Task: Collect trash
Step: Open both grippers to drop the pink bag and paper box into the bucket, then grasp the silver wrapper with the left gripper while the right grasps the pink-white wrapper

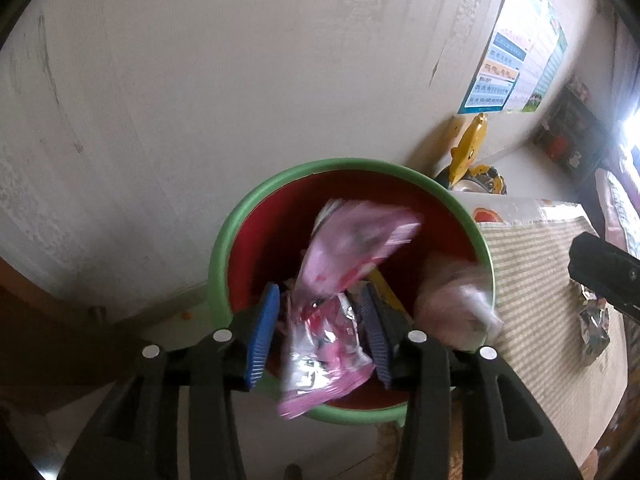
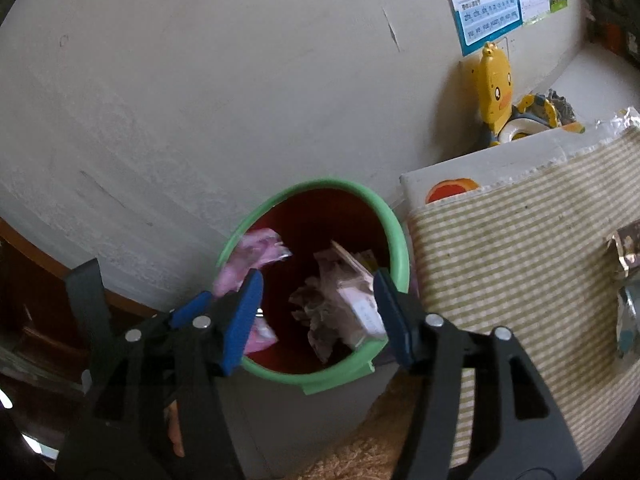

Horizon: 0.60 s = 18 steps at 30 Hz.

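A bin [image 1: 224,248] with a green rim and a red inside stands against the wall. My left gripper [image 1: 320,296] hangs over its near rim, blue pads apart. A blurred pink and silver wrapper [image 1: 324,352] lies loose between the pads. A pale crumpled wad [image 1: 452,304] sits inside the bin at the right. In the right wrist view my right gripper [image 2: 318,280] is open above the same bin [image 2: 396,232], with a crumpled pinkish wrapper [image 2: 340,300] loose between and below its pads. The pink wrapper [image 2: 256,248] shows at the bin's left wall.
A striped cloth [image 2: 520,260] covers the surface right of the bin, with silver wrappers [image 2: 628,248] on it. A yellow duck toy [image 2: 496,84] stands behind, under a wall poster [image 2: 488,4]. The plain wall is close behind the bin. Brown wood furniture [image 1: 48,320] lies at the left.
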{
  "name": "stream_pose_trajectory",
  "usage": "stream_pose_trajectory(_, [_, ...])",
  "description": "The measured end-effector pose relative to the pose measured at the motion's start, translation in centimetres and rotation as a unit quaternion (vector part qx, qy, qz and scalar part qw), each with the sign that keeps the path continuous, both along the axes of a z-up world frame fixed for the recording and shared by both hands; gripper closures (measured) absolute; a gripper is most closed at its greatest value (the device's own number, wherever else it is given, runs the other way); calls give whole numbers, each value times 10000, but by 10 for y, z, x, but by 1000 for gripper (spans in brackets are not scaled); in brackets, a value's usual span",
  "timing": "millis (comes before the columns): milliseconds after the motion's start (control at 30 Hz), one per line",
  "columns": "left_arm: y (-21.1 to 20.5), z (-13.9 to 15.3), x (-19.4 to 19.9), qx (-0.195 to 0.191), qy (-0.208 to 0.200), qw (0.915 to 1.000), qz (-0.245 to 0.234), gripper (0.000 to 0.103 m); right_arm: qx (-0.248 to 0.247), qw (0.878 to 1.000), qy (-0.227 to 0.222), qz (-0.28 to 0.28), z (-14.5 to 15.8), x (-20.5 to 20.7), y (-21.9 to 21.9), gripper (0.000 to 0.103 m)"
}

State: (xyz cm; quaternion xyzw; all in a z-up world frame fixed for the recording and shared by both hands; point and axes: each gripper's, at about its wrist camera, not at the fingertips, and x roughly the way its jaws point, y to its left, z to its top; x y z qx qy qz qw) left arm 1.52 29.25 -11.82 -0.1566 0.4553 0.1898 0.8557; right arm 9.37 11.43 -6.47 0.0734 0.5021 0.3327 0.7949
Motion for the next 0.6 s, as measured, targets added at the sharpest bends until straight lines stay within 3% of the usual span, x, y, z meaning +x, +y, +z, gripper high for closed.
stream_pose_trajectory(167, [-5,0,1,-36,13,10000,-92,57,-49,9997,-9,-255,0,-8,-35,39])
stream_pose_trajectory(333, [-20,2,7,0,41,9996,-293,50,-300,9938,-100,-1063,-6,-8,-102,36])
stream_pose_trajectory(433, [-28,3,9,9,44,9992,-390,50,-606,9833,-129,-1709,-17,-6,-151,36])
stream_pose_trajectory(600, [-41,6,11,38,41,9986,-535,50,-672,9631,184,-2601,-40,-12,-226,36])
